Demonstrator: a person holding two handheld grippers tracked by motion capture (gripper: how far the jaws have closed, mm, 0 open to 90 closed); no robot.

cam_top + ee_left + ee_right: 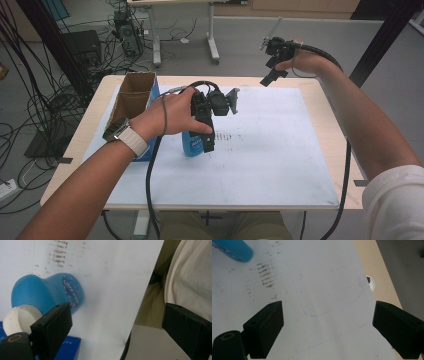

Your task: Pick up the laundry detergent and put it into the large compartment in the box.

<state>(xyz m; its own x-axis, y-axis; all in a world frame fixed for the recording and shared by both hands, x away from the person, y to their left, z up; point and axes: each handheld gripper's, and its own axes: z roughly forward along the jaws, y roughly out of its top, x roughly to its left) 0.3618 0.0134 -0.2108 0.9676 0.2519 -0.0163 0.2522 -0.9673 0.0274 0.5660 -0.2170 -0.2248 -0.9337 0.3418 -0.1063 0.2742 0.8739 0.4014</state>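
A blue bottle point(192, 145) with a white cap point(17, 317) stands on the white sheet point(270, 160), close to an open box. My left gripper point(209, 142) points down just right of the bottle. In the left gripper view, its jaws point(115, 315) stand wide apart with nothing between them, and the left jaw overlaps the blue bottle point(47, 292). My right gripper point(272, 70) is held high over the table's far right corner. In the right gripper view it is open point(327, 312) over the bare sheet, with the blue bottle point(234, 248) at the top left.
An open cardboard box with a blue side point(132, 95) stands at the table's left, its blue edge point(68, 347) beside the bottle. Brown smudges point(265, 275) mark the sheet. A cable hole point(370, 282) sits in the wooden table edge point(330, 100). Cables trail on the floor behind.
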